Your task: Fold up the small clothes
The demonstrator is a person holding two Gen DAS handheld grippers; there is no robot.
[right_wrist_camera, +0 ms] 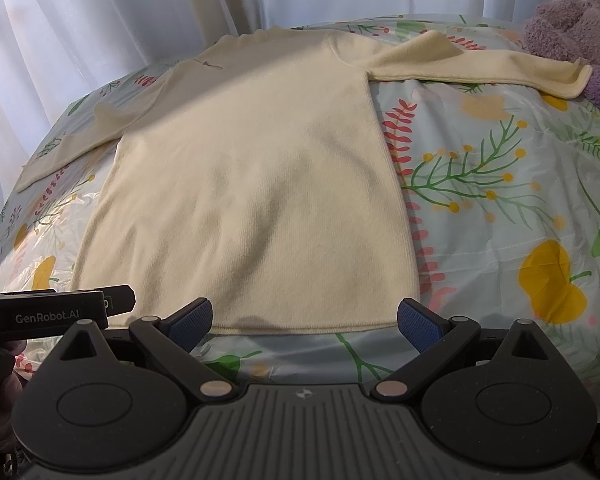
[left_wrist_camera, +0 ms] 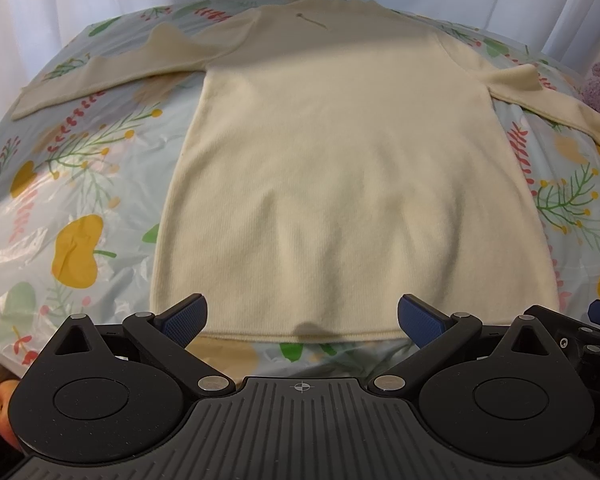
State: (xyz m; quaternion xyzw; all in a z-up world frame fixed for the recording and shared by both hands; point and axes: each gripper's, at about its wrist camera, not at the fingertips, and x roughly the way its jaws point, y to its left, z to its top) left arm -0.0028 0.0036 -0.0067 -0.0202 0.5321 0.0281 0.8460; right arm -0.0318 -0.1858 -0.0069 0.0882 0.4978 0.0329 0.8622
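One sweater (left_wrist_camera: 332, 168) is laid flat on a floral sheet (left_wrist_camera: 80, 200) (white curtains (right_wrist_camera: 100, 8) behind), one plush (right_wrist_camera: 580, 28) beside; both grippers (left_wrist_camera: 302, 318) (right_wrist_camera: 304, 320) are held open

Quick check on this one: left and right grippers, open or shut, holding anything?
Left gripper: open, empty, at the hem of the cream sweater.
Right gripper: open, empty, at the same hem.

dim, backlit through curtain (right_wrist_camera: 100, 20); glare on floral sheet (left_wrist_camera: 16, 248); fisheye-bent edges.
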